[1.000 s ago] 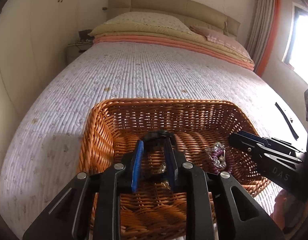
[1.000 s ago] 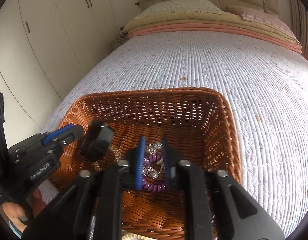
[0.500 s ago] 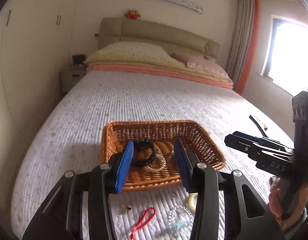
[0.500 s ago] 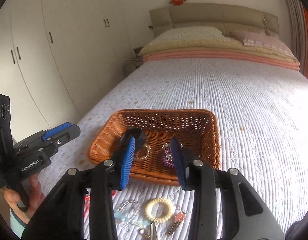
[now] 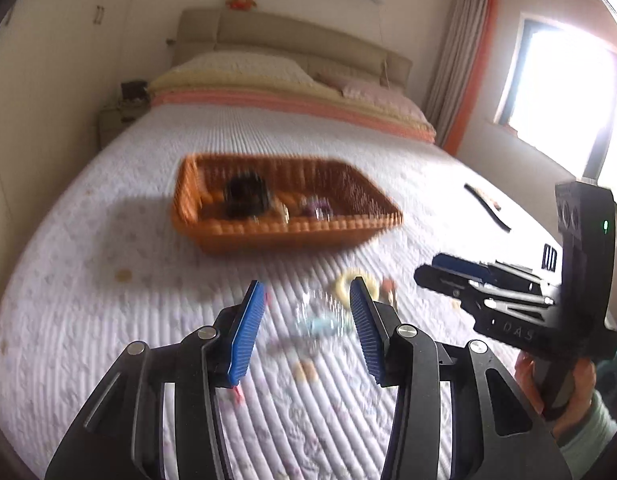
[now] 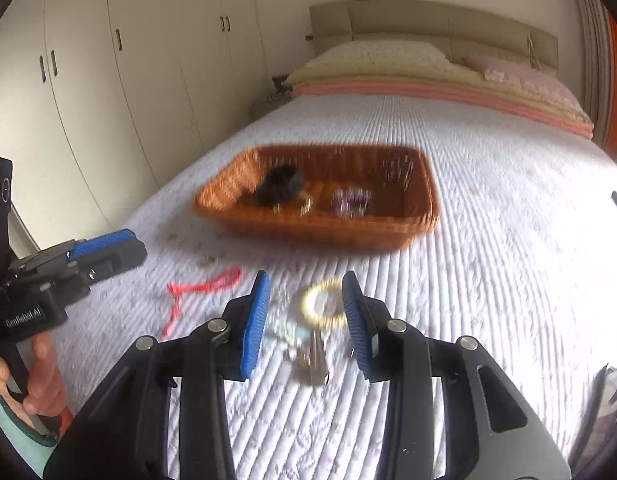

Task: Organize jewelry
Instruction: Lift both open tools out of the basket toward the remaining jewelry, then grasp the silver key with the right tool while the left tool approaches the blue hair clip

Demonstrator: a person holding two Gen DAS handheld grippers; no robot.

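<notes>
An orange wicker basket (image 5: 292, 232) (image 6: 328, 228) sits on the quilted bed. It holds a black band (image 6: 280, 184), a purple coil piece (image 6: 350, 202) and a pearl bracelet (image 6: 306, 204). Loose jewelry lies on the quilt nearer me: a yellow coil ring (image 6: 322, 306), a clear and pale blue bead bracelet (image 5: 318, 318), a metal hair clip (image 6: 316, 360) and a red cord (image 6: 204, 286). My left gripper (image 5: 306, 300) is open and empty above the bead bracelet. My right gripper (image 6: 304, 292) is open and empty above the yellow ring.
A black strap (image 5: 486, 208) lies on the quilt at the right. Pillows and folded blankets (image 6: 428, 76) are at the bed's head. White wardrobes (image 6: 108, 80) stand left, a bright window (image 5: 568, 92) right. Both views are motion blurred.
Both grippers opened, left the black band and purple piece in the basket, and pulled back and up. They now hover over the loose jewelry in front of the basket.
</notes>
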